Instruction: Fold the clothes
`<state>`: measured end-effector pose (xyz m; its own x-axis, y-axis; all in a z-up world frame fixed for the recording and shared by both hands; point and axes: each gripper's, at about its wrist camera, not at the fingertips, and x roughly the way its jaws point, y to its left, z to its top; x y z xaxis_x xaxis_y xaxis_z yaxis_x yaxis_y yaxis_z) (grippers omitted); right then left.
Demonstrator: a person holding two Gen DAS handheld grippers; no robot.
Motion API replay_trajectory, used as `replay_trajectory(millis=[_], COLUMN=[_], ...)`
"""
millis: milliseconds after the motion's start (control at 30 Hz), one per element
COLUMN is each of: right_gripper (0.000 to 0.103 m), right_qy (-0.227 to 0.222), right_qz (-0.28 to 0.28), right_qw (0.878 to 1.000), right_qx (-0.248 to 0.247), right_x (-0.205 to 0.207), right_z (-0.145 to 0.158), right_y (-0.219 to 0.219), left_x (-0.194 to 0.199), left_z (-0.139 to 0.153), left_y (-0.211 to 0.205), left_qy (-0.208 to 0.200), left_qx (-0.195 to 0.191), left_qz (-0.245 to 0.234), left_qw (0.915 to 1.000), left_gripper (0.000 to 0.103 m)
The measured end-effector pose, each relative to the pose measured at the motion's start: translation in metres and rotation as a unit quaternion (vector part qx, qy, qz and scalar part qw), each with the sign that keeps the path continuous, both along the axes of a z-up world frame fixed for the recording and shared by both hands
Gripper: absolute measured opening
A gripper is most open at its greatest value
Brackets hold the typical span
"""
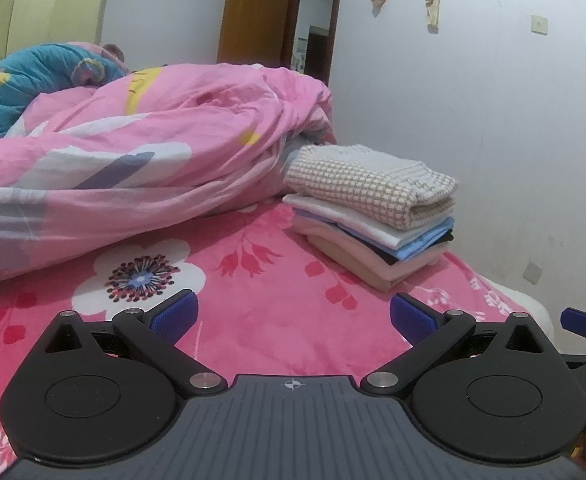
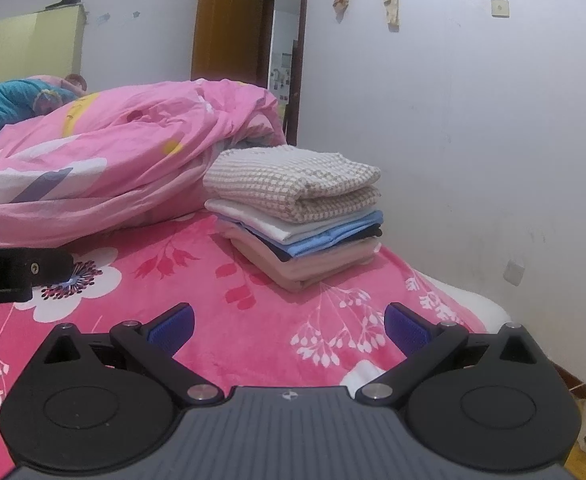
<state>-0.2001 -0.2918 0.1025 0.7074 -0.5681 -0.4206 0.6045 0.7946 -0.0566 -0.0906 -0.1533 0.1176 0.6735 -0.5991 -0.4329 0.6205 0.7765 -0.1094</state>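
Here both grippers hang low over the bed [image 1: 253,280], and each has its jaws spread wide with nothing between them: the left gripper [image 1: 292,316] and the right gripper [image 2: 289,326]. The folded clothes lie in one neat stack [image 1: 373,216] near the far right edge of the bed, well apart from both grippers. A checked cloth [image 2: 293,180] is on top of it. Just beside the stack, to the left, a crumpled pink quilt [image 1: 153,152] is heaped.
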Motion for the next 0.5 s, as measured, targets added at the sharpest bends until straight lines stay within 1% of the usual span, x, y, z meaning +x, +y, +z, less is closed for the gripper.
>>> replay_trajectory(millis=[500], right_gripper=[0.103], right_qy=[0.005], right_qz=[0.002], right_qw=[1.0], right_qx=[0.002], right_x=[0.0064], right_z=[-0.0018], right_y=[-0.0012], left_x=[0.007], left_z=[-0.0035], left_y=[-0.0007], left_qy=[-0.001], left_qx=[0.015], left_qz=[0.011], left_qw=[0.9998], left_gripper=[0.103])
